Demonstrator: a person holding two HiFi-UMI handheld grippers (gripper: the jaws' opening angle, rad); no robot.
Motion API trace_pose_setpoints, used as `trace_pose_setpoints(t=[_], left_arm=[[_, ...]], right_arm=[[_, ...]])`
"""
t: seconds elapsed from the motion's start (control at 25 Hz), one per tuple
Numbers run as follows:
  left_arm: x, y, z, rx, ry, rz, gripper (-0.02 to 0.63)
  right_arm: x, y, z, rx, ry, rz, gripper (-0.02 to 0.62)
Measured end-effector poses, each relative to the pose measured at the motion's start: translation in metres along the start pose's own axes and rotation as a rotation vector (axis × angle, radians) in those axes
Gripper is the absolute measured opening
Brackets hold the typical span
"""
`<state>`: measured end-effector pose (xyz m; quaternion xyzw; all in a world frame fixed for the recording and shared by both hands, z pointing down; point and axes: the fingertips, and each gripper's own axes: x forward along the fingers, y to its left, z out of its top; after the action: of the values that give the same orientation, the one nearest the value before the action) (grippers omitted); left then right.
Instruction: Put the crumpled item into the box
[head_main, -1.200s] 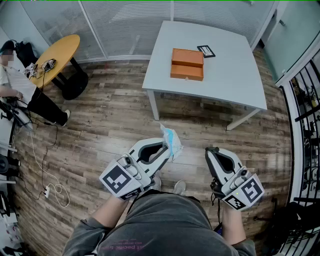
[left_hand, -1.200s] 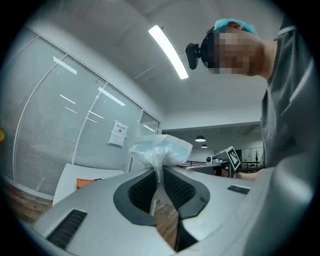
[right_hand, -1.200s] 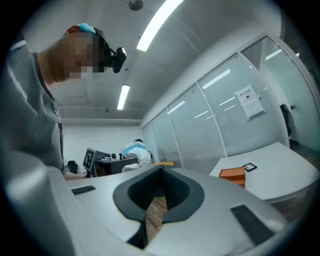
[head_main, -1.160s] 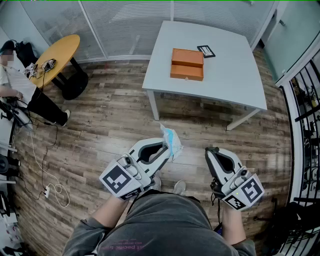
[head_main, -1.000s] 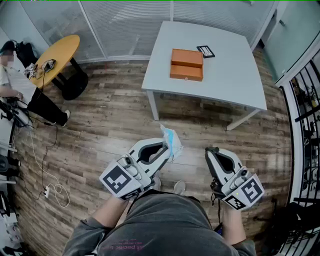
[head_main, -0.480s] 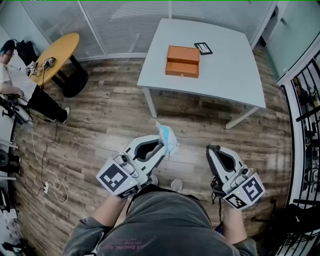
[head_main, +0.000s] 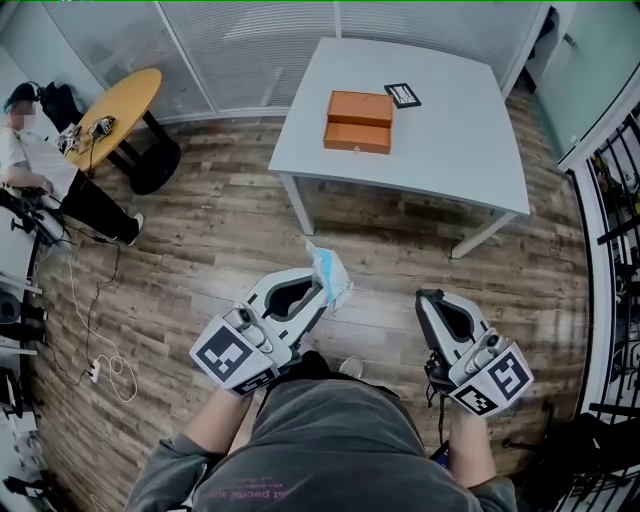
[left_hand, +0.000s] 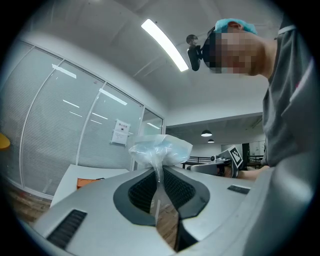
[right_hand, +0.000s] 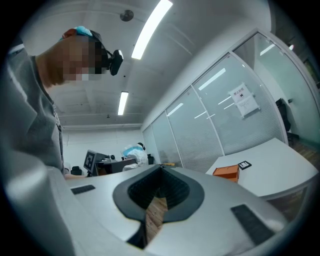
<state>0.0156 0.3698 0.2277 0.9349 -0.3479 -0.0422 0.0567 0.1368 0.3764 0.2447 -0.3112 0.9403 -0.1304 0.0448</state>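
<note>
A crumpled blue-and-white item (head_main: 328, 272) sticks up from the tips of my left gripper (head_main: 322, 285), which is shut on it above the wooden floor. In the left gripper view the crumpled item (left_hand: 160, 149) bulges above the pinched jaws of the left gripper (left_hand: 160, 172). My right gripper (head_main: 430, 296) is held level beside it, shut and empty; its tips (right_hand: 161, 170) meet in its own view. The orange box (head_main: 358, 122) lies closed on the white table (head_main: 450, 150) ahead, and shows small as the orange box (left_hand: 90, 182) and the orange box (right_hand: 226, 171) in the gripper views.
A black marker card (head_main: 402, 94) lies behind the box. A round yellow table (head_main: 115, 105) and a seated person (head_main: 40, 170) are at the far left, with cables (head_main: 95, 370) on the floor. A black railing (head_main: 610, 200) runs along the right. Glass walls stand behind.
Both grippers and the view have moved forward over the floor toward the white table. The crumpled item stays pinched in the left gripper.
</note>
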Motion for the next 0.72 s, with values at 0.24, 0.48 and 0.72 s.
trace_pose_setpoints(t=[0.24,0.48,0.72], left_arm=[[0.014,0.005,-0.002,0.001,-0.005,0.017,0.052],[0.024,0.023,-0.008,-0.011,0.003,0.043,0.052],[0.040,0.045,-0.012,-0.014,0.005,0.043,0.052]], right_arm=[[-0.003,-0.020,0.002,0.008,-0.007,0.000,0.005],[0.007,-0.038,0.004,0.011,-0.012,0.002,0.005],[0.024,-0.058,0.000,0.014,0.005,0.001,0.005]])
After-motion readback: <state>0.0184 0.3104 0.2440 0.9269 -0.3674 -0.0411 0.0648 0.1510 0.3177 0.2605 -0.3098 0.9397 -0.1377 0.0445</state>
